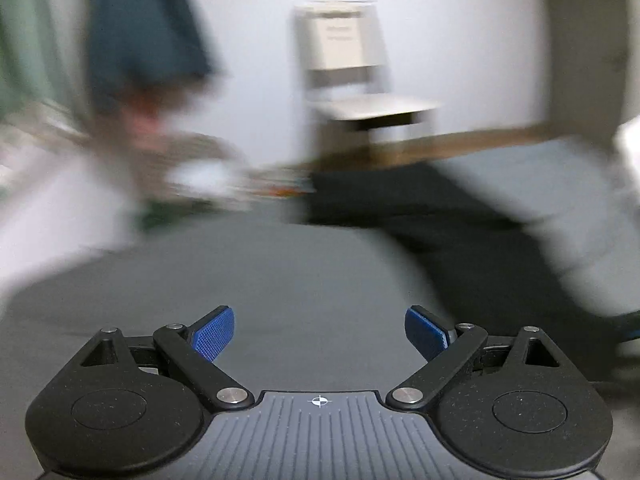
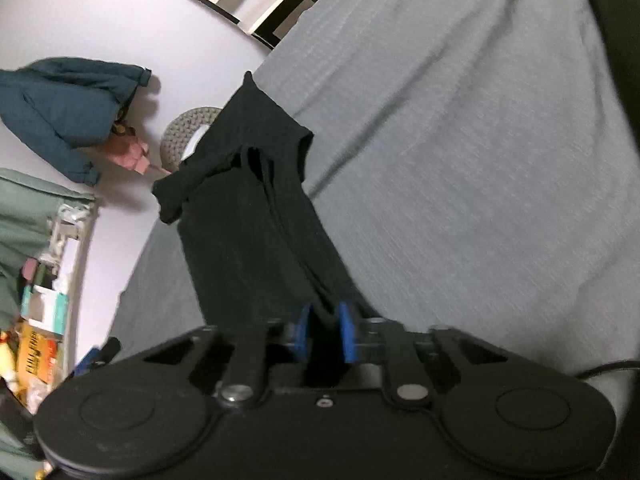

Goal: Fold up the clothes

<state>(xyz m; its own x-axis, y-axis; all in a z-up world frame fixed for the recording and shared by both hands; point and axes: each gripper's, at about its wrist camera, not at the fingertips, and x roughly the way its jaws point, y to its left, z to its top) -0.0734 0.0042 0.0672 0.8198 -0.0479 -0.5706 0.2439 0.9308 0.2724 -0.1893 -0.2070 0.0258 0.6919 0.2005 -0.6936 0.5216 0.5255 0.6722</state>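
My right gripper [image 2: 325, 330] pinches a black garment [image 2: 256, 216] between its blue ribbed pads — soft knit, draped over the grey bedsheet [image 2: 460, 160]. My left gripper [image 1: 320, 332] stands wide apart, holding nothing — view blurred.

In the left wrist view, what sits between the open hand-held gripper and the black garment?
Only bare grey bedsheet. The left hand-held gripper is open and empty, and the black garment lies beyond it to the right; blur hides finer detail.
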